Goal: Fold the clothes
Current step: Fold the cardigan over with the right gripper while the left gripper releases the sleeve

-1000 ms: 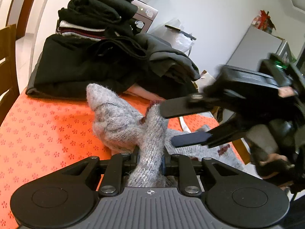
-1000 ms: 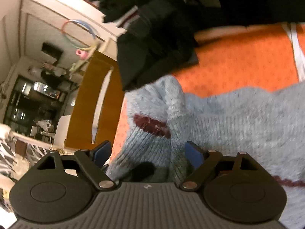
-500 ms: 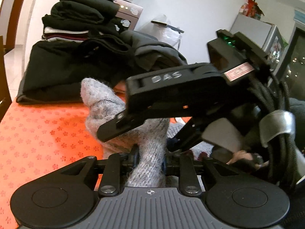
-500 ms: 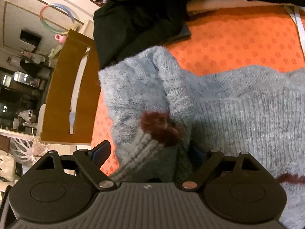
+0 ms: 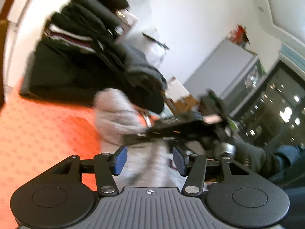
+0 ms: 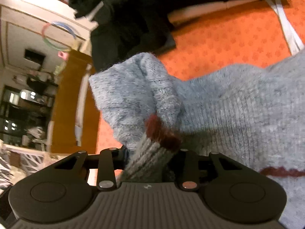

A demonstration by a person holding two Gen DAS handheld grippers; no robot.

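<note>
Grey knitted sweater (image 6: pixel 238 105) is spread on the orange flower-print tablecloth (image 6: pixel 228 34), straight ahead of both tools. Right gripper (image 6: pixel 150 158) is closing on the ribbed cuff (image 6: pixel 146 156) of a sleeve with a dark red band; the cuff is bunched between the jaws and seems pinched by them, pads mostly hidden by the knit. The rest of the sleeve is humped up just beyond the fingertips, with the sweater body to the right of the tool.

Left gripper (image 5: pixel 149 159) is opening: blue pads (image 5: pixel 120 159) are seen apart, blurred grey knit lying between them but not pressed by either pad. The other gripper body is seen just ahead and to the right of the left one, crossing over the sweater, held by a gloved hand (image 5: pixel 249 154) with a dark sleeve.

Pile of dark clothes (image 5: pixel 80 63) is seen further ahead on the cloth, upper left of the left tool, with a folded stack on top. Wooden chair (image 6: pixel 72 103) is seen to the left of the right tool, beside the table edge. Left wrist view is heavily motion-blurred
</note>
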